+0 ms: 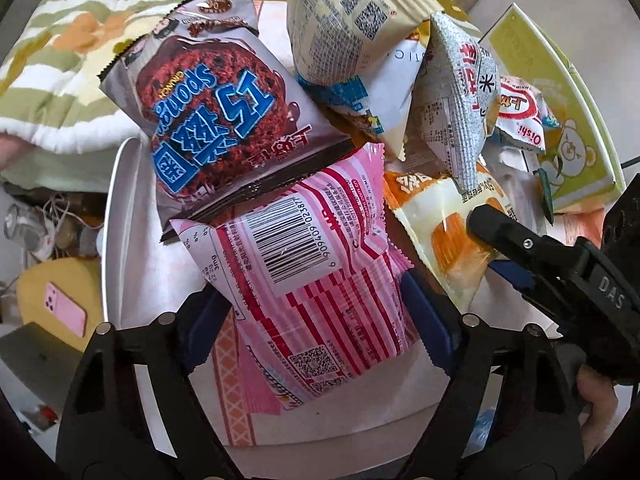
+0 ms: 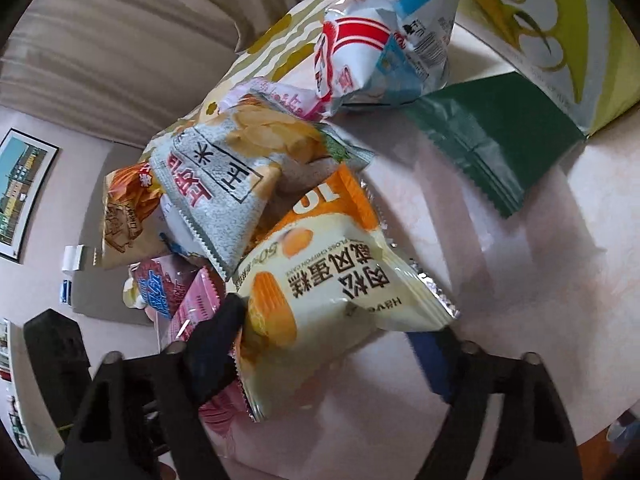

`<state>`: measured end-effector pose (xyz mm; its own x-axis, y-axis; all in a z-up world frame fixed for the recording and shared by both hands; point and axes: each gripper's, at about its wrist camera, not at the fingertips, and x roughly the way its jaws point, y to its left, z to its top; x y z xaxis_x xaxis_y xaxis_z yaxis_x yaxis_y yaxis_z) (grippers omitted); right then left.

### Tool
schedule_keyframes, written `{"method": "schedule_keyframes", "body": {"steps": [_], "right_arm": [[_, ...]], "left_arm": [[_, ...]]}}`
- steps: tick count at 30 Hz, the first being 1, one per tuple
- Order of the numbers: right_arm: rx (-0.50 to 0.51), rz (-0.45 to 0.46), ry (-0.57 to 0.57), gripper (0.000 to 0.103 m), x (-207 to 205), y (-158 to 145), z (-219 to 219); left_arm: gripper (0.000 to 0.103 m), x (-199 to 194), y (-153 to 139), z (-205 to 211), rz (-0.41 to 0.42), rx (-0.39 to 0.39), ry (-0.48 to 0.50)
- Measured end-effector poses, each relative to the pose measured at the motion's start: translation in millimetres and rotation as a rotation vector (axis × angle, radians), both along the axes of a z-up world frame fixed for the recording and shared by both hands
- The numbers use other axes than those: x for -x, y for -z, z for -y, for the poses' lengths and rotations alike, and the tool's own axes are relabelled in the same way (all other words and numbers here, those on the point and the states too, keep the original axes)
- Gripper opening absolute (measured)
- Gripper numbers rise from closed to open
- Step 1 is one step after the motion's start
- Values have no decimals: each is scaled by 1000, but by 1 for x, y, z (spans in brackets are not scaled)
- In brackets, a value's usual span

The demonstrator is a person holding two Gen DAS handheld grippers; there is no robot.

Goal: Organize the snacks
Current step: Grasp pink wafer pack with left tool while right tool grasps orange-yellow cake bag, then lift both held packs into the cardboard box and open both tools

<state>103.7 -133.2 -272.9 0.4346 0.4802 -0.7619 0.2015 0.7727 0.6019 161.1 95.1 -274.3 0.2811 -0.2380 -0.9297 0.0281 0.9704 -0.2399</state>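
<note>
While most packets are still lying heaped on the tabletop (image 2: 540, 260), the left hand-held gripper (image 1: 320, 312) is clasping the pink packet (image 1: 304, 264) and the right hand-held gripper (image 2: 340, 344) is pinching the cake packet (image 2: 336, 292); sorting looks barely begun.

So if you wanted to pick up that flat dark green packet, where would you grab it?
Probably by its zigzag sealed edge. The green packet lies flat on the table, so there is no body to pinch; that thin edge faces the right gripper with bare table before it. I'd come in low from that near side, one finger sliding under.
</note>
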Motion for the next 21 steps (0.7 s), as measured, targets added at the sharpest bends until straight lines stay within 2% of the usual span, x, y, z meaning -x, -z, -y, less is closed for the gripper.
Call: {"method": "schedule_keyframes", "body": {"steps": [1, 5, 13, 21], "right_arm": [[-17, 0, -3, 63, 0, 1, 0], [0, 17, -18, 59, 2, -4, -1], [-9, 31, -45, 59, 20, -20, 0], [3, 76, -59, 59, 27, -48, 8]], "left_arm": [[80, 1, -2, -2, 3, 1, -1], [77, 10, -8, -6, -5, 11, -10], [73, 36, -21, -12, 13, 29, -23], [73, 56, -60, -14, 81, 72, -27]]}}
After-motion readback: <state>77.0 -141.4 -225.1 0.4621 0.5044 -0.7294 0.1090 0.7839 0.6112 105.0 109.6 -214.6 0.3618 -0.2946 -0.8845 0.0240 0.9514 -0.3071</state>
